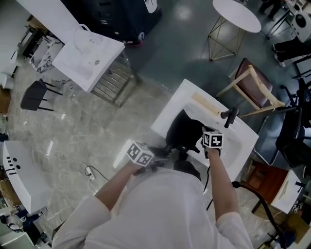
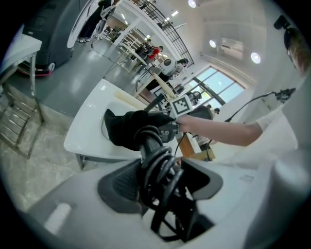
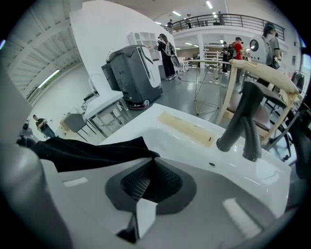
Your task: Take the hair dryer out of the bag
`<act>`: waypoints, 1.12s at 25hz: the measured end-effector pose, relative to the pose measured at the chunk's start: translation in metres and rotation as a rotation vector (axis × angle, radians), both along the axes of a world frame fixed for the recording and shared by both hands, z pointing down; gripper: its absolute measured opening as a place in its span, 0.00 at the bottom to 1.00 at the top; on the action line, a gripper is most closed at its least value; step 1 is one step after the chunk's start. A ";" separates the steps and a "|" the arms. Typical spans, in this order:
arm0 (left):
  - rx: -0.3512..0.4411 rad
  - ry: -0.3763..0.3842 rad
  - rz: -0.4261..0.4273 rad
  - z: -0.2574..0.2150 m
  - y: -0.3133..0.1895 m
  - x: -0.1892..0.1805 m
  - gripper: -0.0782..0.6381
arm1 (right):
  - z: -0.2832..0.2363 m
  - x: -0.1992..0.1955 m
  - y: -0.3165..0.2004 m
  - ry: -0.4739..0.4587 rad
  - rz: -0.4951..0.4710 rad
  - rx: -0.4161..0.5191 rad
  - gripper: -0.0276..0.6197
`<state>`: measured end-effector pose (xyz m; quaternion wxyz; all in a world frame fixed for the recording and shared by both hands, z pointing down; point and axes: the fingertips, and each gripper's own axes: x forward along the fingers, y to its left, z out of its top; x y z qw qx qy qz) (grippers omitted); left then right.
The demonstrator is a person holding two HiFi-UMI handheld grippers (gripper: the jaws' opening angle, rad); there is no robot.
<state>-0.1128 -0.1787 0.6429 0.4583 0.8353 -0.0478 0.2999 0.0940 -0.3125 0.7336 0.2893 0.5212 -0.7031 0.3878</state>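
A black cloth bag [image 1: 185, 129] lies on the white sink [image 1: 190, 97], beside the dark faucet [image 1: 228, 116]. The black hair dryer [image 2: 156, 132] sticks out of the bag [image 2: 122, 127], its handle wrapped in coiled cord. My left gripper [image 2: 156, 168] is shut on that cord-wrapped handle and holds it a little off the sink's near edge. In the right gripper view, my right gripper [image 3: 148, 163] is shut on a fold of the bag [image 3: 92, 151] over the basin [image 3: 192, 146]. The dryer's nozzle end stays hidden inside the bag.
The faucet [image 3: 241, 124] rises at the basin's far right, with a pale wooden strip [image 3: 187, 129] along the back rim. A wooden chair [image 1: 255, 87] stands beyond the sink, a round white table [image 1: 236, 14] farther off, and white tables [image 1: 90, 58] at the left.
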 end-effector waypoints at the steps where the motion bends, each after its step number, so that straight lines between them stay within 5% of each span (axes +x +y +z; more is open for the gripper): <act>1: -0.001 0.014 0.021 -0.001 0.001 -0.001 0.47 | -0.001 0.001 -0.002 0.007 0.020 0.002 0.06; 18: -0.096 0.305 0.297 -0.032 0.020 -0.003 0.47 | -0.009 0.021 0.003 0.086 0.261 0.025 0.06; 28: -0.068 0.311 0.235 -0.030 -0.001 -0.014 0.47 | -0.005 0.015 0.014 0.031 0.259 0.003 0.08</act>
